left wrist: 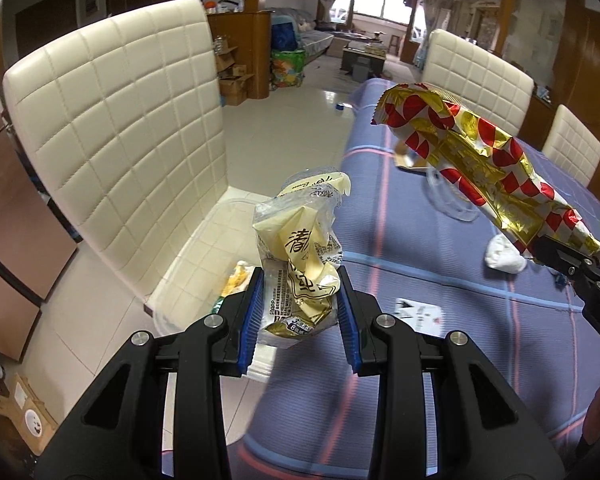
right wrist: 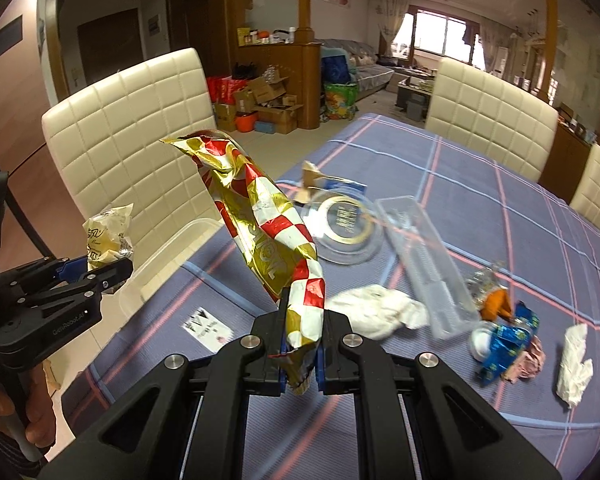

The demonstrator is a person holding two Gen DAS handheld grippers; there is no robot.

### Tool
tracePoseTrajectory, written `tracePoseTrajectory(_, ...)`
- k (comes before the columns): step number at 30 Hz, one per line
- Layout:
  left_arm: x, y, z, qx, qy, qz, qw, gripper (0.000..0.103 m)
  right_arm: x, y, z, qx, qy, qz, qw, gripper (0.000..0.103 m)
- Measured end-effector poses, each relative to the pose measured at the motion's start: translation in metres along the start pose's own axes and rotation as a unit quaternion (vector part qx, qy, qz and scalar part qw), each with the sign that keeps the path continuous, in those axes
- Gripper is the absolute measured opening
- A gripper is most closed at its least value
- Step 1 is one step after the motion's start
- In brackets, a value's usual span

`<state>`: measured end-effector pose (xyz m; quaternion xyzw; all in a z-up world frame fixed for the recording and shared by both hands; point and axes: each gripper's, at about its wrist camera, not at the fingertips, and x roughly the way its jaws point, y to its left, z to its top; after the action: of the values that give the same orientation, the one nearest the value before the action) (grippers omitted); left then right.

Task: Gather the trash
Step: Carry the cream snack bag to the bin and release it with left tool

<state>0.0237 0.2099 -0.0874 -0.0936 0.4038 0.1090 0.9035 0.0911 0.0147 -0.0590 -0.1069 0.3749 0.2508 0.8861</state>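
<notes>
Clamped in the left gripper (left wrist: 300, 312), one crumpled cream plastic wrapper (left wrist: 304, 256) hangs above a clear plastic bin (left wrist: 204, 240); the right gripper (right wrist: 302, 356) pinches one red-and-gold foil wrapper (right wrist: 268, 216) over the blue checked tablecloth (right wrist: 480, 184), where perhaps three crumpled white tissues (right wrist: 380, 308) lie.

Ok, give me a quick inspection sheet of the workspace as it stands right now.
Surface: table under a blue plaid tablecloth.
Job's things: cream bread wrapper in the left hand-held gripper; red-and-gold snack bag in the right hand-held gripper; clear plastic bin on the chair seat beside the table.
Clutter: white tissue, clear plastic tray, round clear lid, blue foil wrapper, second tissue, small card.
Grippers: both shut on their wrappers, raised above the table.
Cables: nothing seen.
Surroundings: cream quilted chairs, cardboard boxes, sofa, bright window.
</notes>
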Motion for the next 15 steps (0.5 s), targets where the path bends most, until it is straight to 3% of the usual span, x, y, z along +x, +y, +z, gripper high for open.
tracePoseTrajectory(15, 0.022, 0.028, 0.013, -0.007, 0.004, 0.012, 0.9999, 0.036, 0.031, 0.024, 0.015, -0.013, 0.013, -0.001, 1.000, 0.010)
